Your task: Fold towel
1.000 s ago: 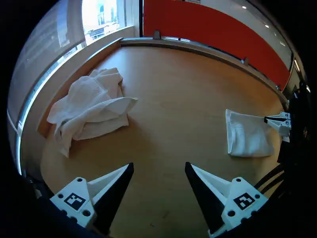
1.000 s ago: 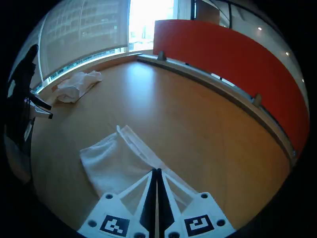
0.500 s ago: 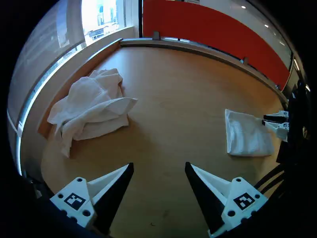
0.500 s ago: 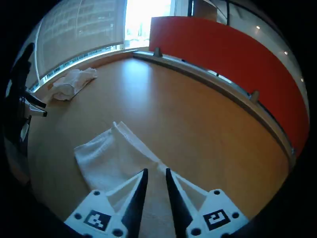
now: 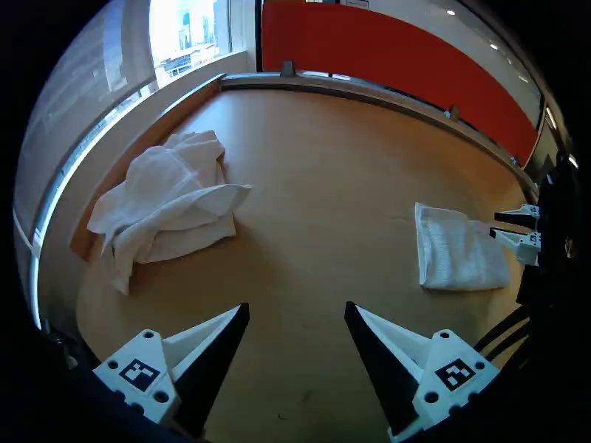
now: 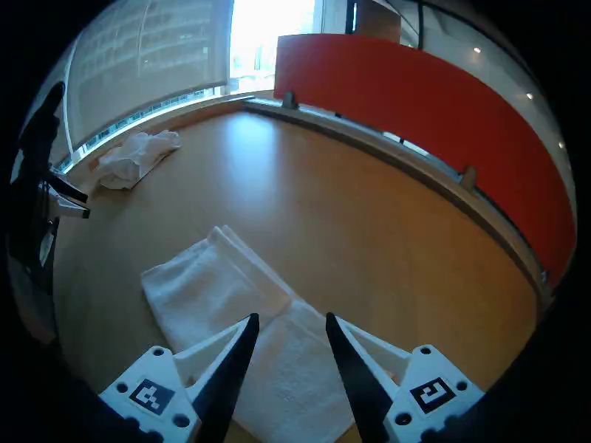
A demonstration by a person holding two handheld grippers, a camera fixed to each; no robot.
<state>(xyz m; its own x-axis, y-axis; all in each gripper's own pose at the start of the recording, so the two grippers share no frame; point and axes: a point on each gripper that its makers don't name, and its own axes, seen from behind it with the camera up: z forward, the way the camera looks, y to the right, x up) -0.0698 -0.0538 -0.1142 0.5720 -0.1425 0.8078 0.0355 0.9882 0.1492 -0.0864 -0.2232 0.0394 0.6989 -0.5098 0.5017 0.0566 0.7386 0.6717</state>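
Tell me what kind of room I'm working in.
Probably an office or meeting space in a city building: a wooden desk edged by an orange partition panel, beside a big window looking onto tall buildings.

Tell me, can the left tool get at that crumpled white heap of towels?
Probably yes: the left tool is open, and just wooden table lies between it and the crumpled towels ahead, to its left.

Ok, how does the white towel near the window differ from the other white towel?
The crumpled white towel lies in a loose, lumpy heap; the folded white towel lies flat, a neat rectangle. The heap looks bulkier and taller; the folded one is compact. Both rest on the wooden table.
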